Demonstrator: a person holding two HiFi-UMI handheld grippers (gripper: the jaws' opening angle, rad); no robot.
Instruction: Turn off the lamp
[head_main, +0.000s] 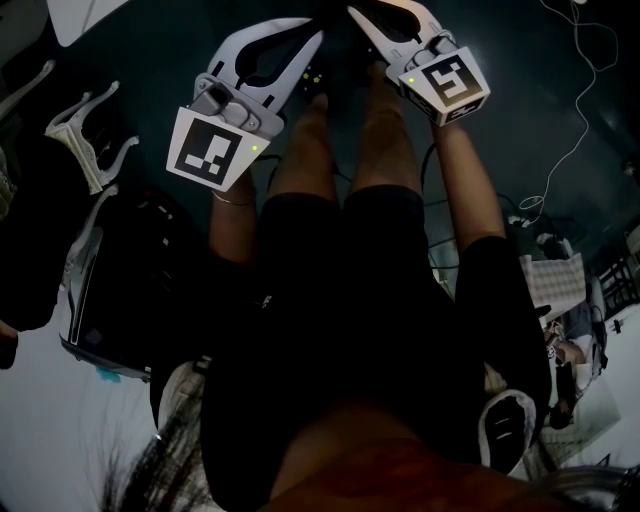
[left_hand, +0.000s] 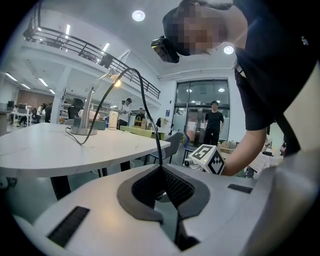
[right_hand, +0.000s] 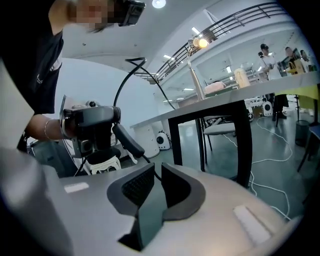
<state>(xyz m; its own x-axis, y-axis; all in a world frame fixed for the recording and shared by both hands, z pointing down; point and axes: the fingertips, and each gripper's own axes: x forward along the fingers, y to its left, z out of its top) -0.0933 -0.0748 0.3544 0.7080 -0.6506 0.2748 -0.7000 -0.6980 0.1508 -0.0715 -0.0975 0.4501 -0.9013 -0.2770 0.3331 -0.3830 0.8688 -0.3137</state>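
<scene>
- Lamp (left_hand: 89, 107) stands upright, far left on the white table (left_hand: 45, 150); head lit, so not off yet; well apart from both grippers, neither one near it.
- Its black cord (left_hand: 143, 95) arcs up off the base, then down and right into the L gripper (left_hand: 161, 171), which is clenched on the cord; the cord's long axis rises nearly straight out of the jaws.
- Thick black piece (right_hand: 127, 141) on the cord, prob. an inline switch, hangs just beside the L gripper, btw the two grippers; R gripper (right_hand: 156, 175) faces it from the right, jaws a slit apart, gripping nothing; thin cord runs by its tips, contact unclear.
- Further right: grey chair (left_hand: 172, 142), people far back (left_hand: 214, 116); nothing seems to block the switch.
</scene>
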